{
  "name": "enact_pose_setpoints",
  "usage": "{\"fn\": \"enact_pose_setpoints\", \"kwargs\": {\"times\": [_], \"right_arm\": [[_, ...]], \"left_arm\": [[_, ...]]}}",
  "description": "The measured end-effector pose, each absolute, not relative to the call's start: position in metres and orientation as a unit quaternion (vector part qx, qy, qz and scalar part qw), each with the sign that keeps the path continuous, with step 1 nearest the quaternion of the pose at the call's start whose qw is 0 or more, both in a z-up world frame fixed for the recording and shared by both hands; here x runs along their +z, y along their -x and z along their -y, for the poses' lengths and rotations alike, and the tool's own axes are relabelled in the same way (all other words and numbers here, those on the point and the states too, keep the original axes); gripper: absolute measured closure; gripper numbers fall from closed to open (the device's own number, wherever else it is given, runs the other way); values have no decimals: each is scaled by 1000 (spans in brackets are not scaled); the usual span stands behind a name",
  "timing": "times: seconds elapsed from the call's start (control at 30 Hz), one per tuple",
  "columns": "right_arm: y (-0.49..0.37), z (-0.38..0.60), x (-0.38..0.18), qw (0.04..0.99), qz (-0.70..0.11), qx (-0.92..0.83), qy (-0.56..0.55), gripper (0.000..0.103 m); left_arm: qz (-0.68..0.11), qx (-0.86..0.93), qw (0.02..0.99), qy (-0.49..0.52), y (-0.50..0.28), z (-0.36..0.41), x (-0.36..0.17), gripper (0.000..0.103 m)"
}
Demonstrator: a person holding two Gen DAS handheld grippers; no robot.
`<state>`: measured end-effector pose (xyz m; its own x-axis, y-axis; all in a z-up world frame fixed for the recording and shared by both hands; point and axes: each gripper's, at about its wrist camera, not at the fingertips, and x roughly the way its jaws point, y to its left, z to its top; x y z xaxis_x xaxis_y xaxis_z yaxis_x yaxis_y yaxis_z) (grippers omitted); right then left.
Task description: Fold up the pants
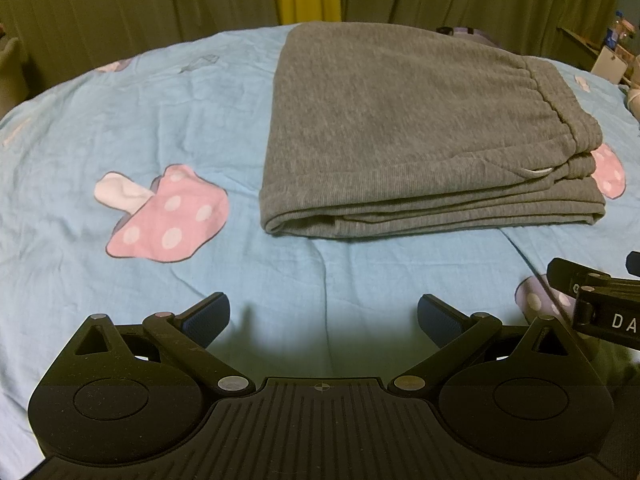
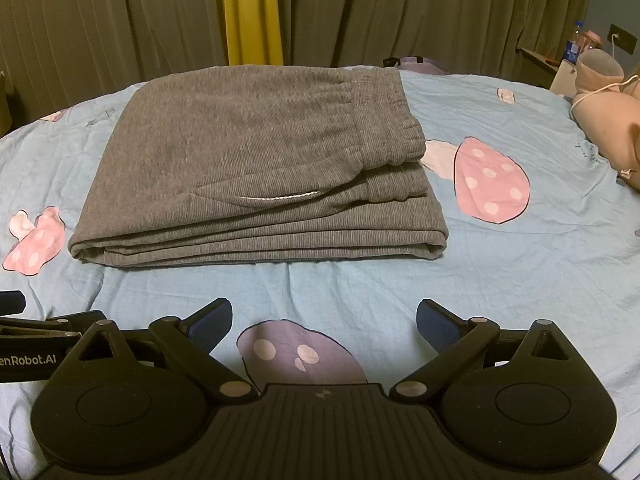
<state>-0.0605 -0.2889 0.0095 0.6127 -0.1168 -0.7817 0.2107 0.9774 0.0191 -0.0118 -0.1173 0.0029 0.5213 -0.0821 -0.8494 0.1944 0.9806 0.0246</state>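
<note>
Nearest the lens, the left gripper (image 1: 323, 320) has its blue-padded fingers spread wide and released, holding nothing, low over a blue bedsheet (image 1: 80, 128) printed with pink mushrooms. Close beside it on its right, the right gripper (image 2: 324, 322) is likewise spread apart and empty, above a purple mushroom print (image 2: 298, 354).

Ahead of both grippers, near but not touching, lie the grey pants (image 2: 256, 168), folded into a compact rectangular stack of several layers. Their elastic waistband (image 2: 384, 120) sits on top toward the right, with a white drawstring (image 2: 280, 199) peeking from the front. Green and yellow curtains (image 2: 160, 20) hang beyond the bed.

With both grippers clear and the layers stacked squarely, the folding looks complete.
</note>
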Motion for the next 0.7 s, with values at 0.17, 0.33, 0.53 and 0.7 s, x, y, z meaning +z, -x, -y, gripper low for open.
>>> {"fn": "enact_pose_setpoints", "kwargs": {"times": [0.17, 0.33, 0.53, 0.7], "right_arm": [[60, 289, 9, 896, -431, -92, -54, 4], [60, 289, 9, 896, -431, -92, -54, 4], [61, 289, 9, 895, -432, -92, -54, 4], [61, 289, 8, 895, -433, -93, -54, 4]], "left_arm": [[-482, -79, 871, -57, 12, 117, 3, 0], [-481, -79, 871, -56, 12, 117, 3, 0], [-481, -79, 871, -54, 12, 117, 4, 0], [-481, -79, 871, -53, 12, 117, 5, 0]]}}
